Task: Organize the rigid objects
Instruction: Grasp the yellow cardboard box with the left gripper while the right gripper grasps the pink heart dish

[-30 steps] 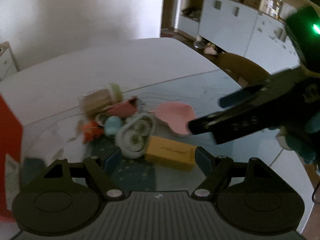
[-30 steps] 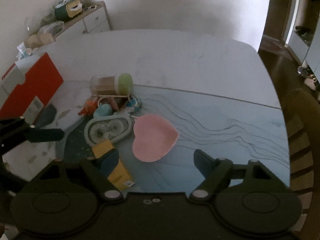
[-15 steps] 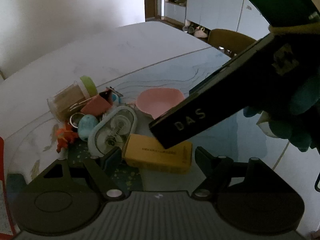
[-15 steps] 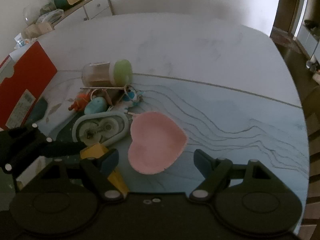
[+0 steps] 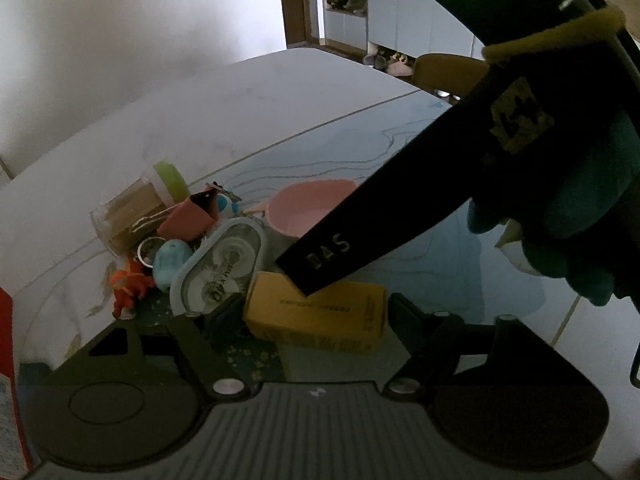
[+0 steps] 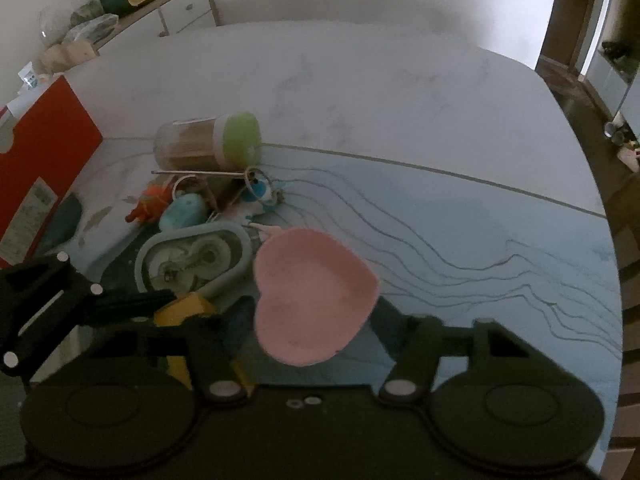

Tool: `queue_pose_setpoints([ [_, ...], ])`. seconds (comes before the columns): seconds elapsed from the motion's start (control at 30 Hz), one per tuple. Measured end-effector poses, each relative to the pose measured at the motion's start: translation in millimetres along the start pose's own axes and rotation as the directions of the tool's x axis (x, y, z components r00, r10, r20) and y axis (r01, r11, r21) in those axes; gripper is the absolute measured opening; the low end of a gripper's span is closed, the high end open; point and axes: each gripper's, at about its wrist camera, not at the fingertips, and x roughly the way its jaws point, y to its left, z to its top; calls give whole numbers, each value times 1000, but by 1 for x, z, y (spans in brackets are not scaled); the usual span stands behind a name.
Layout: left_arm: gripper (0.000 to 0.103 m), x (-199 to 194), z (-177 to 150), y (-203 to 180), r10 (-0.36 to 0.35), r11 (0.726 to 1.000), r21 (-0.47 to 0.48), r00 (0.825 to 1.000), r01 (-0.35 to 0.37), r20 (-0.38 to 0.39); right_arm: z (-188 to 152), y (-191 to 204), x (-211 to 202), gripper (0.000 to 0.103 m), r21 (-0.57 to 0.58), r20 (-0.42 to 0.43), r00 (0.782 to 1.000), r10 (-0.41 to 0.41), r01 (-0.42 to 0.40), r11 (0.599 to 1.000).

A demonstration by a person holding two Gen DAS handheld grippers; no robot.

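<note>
A pile of small objects lies on the table. A yellow box (image 5: 320, 316) lies between the open fingers of my left gripper (image 5: 316, 320). A pink heart-shaped dish (image 6: 310, 296) lies between the open fingers of my right gripper (image 6: 316, 320). Beside them are an oval grey-blue container (image 5: 218, 264), a toothpick jar with a green lid (image 6: 208, 142), a pink binder clip (image 5: 188, 216), a light blue egg-shaped toy (image 5: 170, 262) and an orange figure (image 5: 128, 286). The right gripper's body crosses the left wrist view (image 5: 400, 216) above the box.
A red box (image 6: 36, 176) stands at the table's left edge. A cabinet with clutter (image 6: 160, 4) stands behind the table. A wooden chair (image 5: 448, 68) is at the far right side. The table's (image 6: 400, 92) far half is white marble.
Both grippers have moved closer to the pile. The yellow box now lies between my left fingers and the pink dish between my right fingers. Both stay open.
</note>
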Motion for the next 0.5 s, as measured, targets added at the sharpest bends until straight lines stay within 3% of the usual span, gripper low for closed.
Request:
queue_pose_setpoints([
  [0.5,72,-22,-4,2,-5,1000,-30,1000,5,1,-15,-1,-37,53,47,38,999,-16,14,999],
])
